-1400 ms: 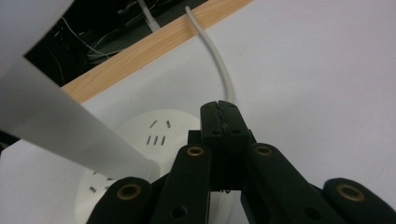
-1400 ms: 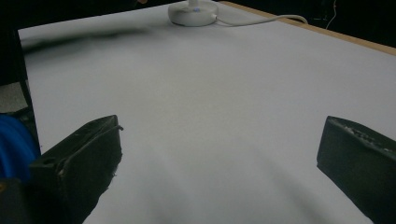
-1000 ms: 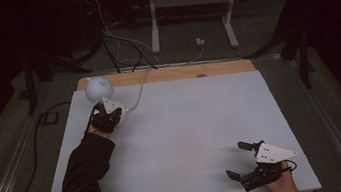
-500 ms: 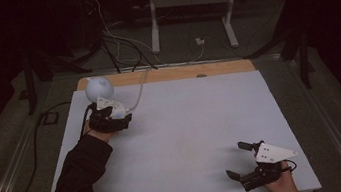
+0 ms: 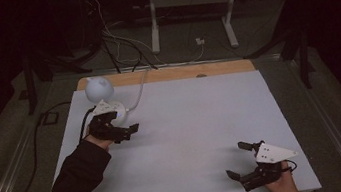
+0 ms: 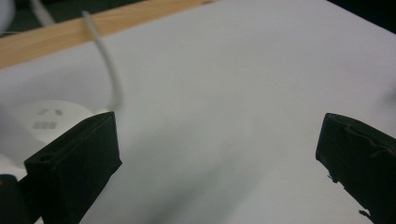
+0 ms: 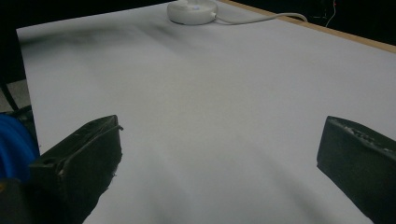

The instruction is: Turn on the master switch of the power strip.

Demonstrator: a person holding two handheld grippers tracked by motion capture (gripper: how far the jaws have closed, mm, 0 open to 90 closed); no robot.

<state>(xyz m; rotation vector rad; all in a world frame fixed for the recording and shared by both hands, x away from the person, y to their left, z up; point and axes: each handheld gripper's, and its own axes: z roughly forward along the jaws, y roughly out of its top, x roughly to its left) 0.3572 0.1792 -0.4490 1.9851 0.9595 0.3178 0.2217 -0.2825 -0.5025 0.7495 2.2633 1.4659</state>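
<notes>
White sheeting is spread over nearly the whole tabletop, whose bare wooden edge is left showing as a strip along the 12 o'clock side. On the sheeting, toward 10 o'clock, a white lamp is seen: its round shade is raised above a flat round base, and a white cord is run from the base over the wooden strip toward 12 o'clock. In the left gripper view the base is found just behind the left jaw, with the cord curving away across the strip. In the right gripper view the base is placed far off at 12 o'clock.

The left hand-held gripper is held just beside the base, on its 6 o'clock side, with its jaws spread wide and nothing between them. The right hand-held gripper is held near the 5 o'clock corner, well apart from the lamp, its jaws likewise spread wide and empty over bare sheeting.
</notes>
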